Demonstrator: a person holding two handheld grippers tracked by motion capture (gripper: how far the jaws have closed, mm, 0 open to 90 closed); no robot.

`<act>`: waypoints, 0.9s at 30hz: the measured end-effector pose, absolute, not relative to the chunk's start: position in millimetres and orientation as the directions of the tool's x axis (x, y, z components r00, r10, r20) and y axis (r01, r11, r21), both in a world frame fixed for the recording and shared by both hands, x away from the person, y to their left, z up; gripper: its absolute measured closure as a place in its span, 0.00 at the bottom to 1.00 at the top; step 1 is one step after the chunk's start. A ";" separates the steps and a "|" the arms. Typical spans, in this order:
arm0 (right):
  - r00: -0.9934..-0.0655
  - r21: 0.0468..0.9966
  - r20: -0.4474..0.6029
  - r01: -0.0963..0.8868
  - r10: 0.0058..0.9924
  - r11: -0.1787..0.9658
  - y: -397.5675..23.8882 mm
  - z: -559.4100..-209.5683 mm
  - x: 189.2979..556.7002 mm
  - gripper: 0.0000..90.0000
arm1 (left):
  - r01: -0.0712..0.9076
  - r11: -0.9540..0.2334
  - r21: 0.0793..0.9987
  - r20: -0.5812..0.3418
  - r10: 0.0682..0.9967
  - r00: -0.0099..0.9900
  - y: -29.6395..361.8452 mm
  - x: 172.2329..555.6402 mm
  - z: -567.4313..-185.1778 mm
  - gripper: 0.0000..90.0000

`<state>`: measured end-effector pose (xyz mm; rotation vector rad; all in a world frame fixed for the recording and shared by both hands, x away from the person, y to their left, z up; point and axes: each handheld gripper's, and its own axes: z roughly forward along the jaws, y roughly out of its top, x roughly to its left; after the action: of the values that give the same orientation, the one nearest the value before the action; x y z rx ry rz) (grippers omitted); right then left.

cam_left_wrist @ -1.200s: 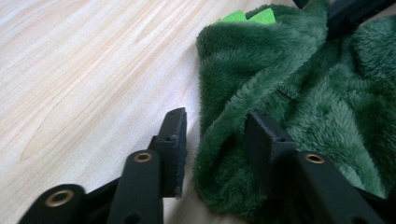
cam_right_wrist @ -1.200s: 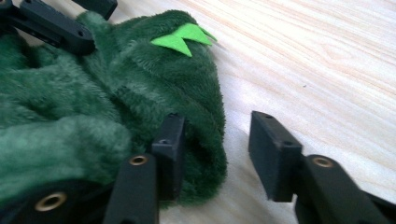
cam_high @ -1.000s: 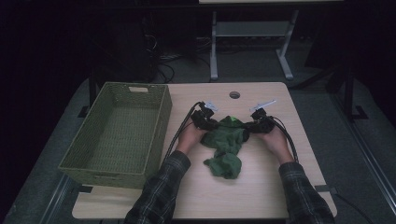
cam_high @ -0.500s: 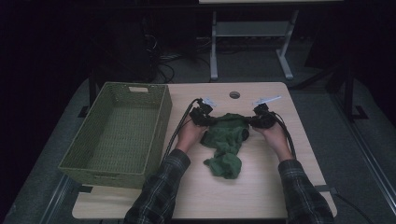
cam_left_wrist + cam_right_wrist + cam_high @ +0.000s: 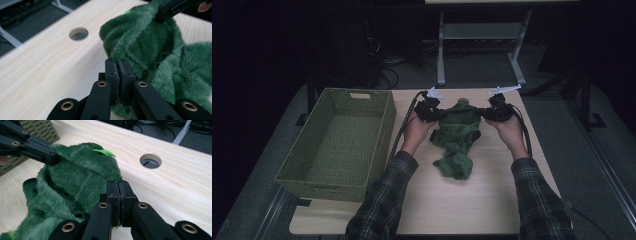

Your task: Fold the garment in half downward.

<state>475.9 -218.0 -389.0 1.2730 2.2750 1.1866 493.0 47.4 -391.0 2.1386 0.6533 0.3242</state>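
A fuzzy green garment [image 5: 457, 132] hangs stretched between my two grippers, its lower end bunched on the table [image 5: 492, 200]. My left gripper [image 5: 439, 114] is shut on the garment's left upper edge, and its pads pinch the green pile [image 5: 150, 45] in the left gripper view [image 5: 119, 63]. My right gripper [image 5: 482, 114] is shut on the right upper edge; in its own view [image 5: 119, 185] the jaws clamp the fabric [image 5: 75, 177] beside a small bright green tag [image 5: 103, 152]. Each gripper view also shows the other gripper's jaws on the cloth [image 5: 172, 7] [image 5: 37, 148].
A woven green basket [image 5: 332, 91] stands empty on the table's left side, close to my left forearm. A round cable hole [image 5: 78, 33] [image 5: 150, 160] sits in the tabletop just behind the garment. Bare wood lies in front of the cloth.
Both hands have risen and moved away from me, lifting the garment's top edge off the table. The cloth now hangs longer, and its lower end still rests on the wood.
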 end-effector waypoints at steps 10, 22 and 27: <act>-0.624 0.804 0.165 0.534 0.764 0.262 -219.1 -394.4 449.4 0.98 | 0.296 -0.488 0.821 0.007 0.527 0.850 51.4 462.0 -388.1 0.97; -0.711 0.830 0.151 0.468 0.686 0.303 -214.8 -393.7 399.4 0.98 | 0.250 -0.467 0.848 0.001 0.474 0.881 64.9 415.7 -385.2 0.96; -0.736 0.836 0.118 0.436 0.667 0.333 -211.5 -393.9 383.4 0.98 | 0.234 -0.474 0.849 0.001 0.444 0.896 70.6 397.4 -387.4 0.96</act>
<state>383.4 -211.5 -393.9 0.9961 2.3523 1.3580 397.4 70.6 -387.4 2.0834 0.4873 0.2719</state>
